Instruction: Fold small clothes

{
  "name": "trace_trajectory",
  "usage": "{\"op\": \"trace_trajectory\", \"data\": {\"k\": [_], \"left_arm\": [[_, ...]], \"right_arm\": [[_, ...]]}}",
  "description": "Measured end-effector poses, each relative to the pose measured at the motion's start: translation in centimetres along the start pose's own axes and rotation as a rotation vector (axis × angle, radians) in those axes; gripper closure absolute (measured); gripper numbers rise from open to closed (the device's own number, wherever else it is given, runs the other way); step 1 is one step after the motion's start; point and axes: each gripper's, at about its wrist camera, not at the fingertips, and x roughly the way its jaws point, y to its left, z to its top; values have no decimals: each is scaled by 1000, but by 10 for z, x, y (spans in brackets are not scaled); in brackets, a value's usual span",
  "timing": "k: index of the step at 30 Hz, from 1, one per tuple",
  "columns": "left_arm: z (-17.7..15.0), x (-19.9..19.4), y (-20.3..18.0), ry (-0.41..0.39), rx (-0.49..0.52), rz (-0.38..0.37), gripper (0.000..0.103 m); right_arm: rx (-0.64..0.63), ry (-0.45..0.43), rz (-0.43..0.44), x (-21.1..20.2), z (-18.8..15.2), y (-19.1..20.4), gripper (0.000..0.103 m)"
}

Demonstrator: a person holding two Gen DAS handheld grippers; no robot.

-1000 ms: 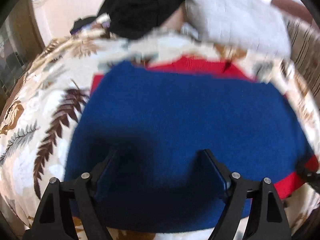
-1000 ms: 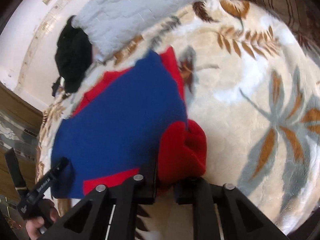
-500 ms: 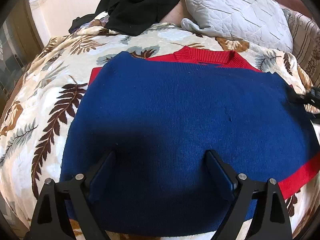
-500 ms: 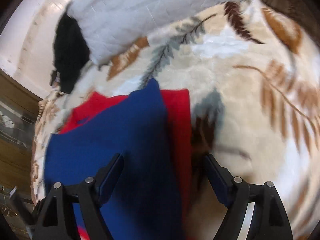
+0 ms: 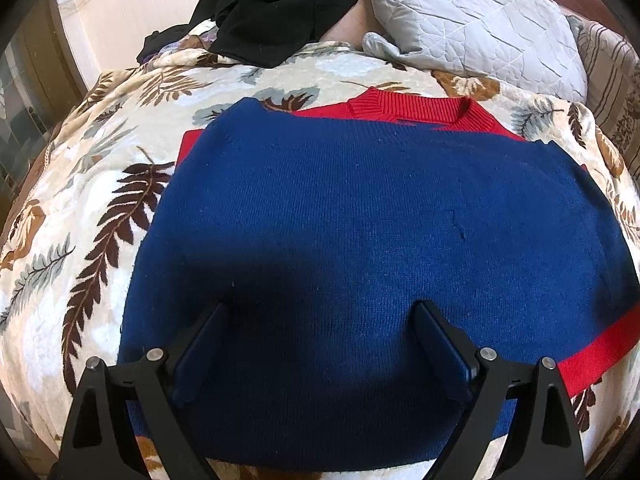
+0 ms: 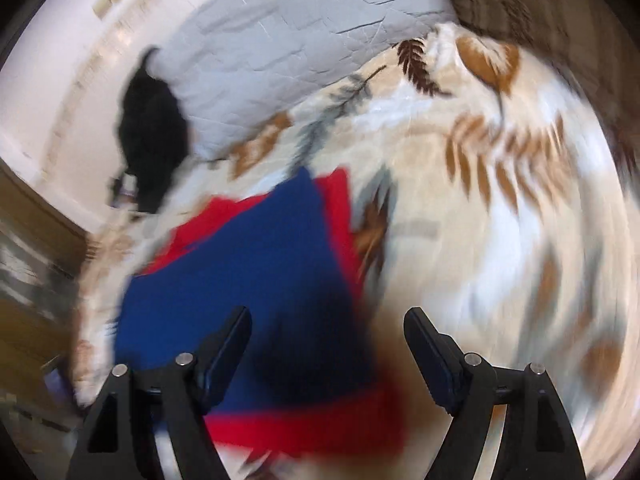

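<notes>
A blue and red knit sweater [image 5: 360, 232] lies flat on the leaf-patterned blanket [image 5: 92, 208], its blue part folded over the red, with the red collar at the far side and a red band at the lower right. My left gripper [image 5: 320, 316] is open and empty, low over the sweater's near edge. In the blurred right wrist view the sweater [image 6: 256, 280] lies at the lower left. My right gripper [image 6: 326, 320] is open and empty above the sweater's right edge.
A grey quilted pillow [image 5: 476, 24] and a heap of black clothes [image 5: 272, 4] lie at the far side of the bed. A white wall stands behind them. Bare blanket [image 6: 500, 240] spreads to the right of the sweater.
My right gripper let go of the bunched red sleeve, opened and swung over the sweater's right side. The sweater now lies flat. My left gripper stayed open and barely moved.
</notes>
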Motion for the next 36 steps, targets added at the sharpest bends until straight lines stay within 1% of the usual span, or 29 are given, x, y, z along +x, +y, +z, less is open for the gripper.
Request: {"op": "trace_trajectory", "data": {"k": [1,2,3,5,7,9,13,15,18,19,20,21,22,23,26,27,29,31,36], "left_arm": [[0,0,0,2,0,1,9],[-1,0,0,4,-1,2,9],[-1,0,-1,6,0,4,9],[-1,0,-1,14,2,5,9],[-1,-1,0,27,3,2,9],[-1,-2,1,35,2,0,9],[-3,-4,2,43,-5,5,9],[-4,-4,1,43,1,8,9],[-4,-4,1,44,3,9,9],[-4,-4,1,46,1,10,9],[-3,-5,1,49,-1,13,9],[-3,-7,1,50,-6,16,9],[-2,-10,1,45,-11,15,9],[-1,-13,0,36,-14,10,9],[1,-17,-3,12,-14,-11,9],[2,-13,-5,20,-6,-8,9],[0,0,-8,55,7,11,8],[-2,1,-7,35,3,17,6],[-2,2,-7,36,9,13,6]], "right_arm": [[10,12,29,1,-15,1,21],[18,19,40,2,-26,0,21],[40,51,61,7,-39,-1,21],[106,100,94,20,-52,-9,21],[126,83,102,24,-52,-10,20],[127,68,124,26,-45,-9,20],[228,50,153,40,-30,-19,19],[258,29,163,38,-27,-26,19],[259,10,156,39,-25,-23,19],[249,5,143,39,-23,-22,21],[238,0,132,40,-22,-20,25],[226,0,114,41,-20,-19,31],[216,5,96,44,-19,-19,42],[215,9,88,45,-19,-20,46],[210,1,87,44,-19,-20,46],[205,0,86,44,-19,-20,44],[196,2,84,45,-18,-19,44],[186,3,80,45,-18,-18,44],[176,3,67,47,-15,-15,43]]}}
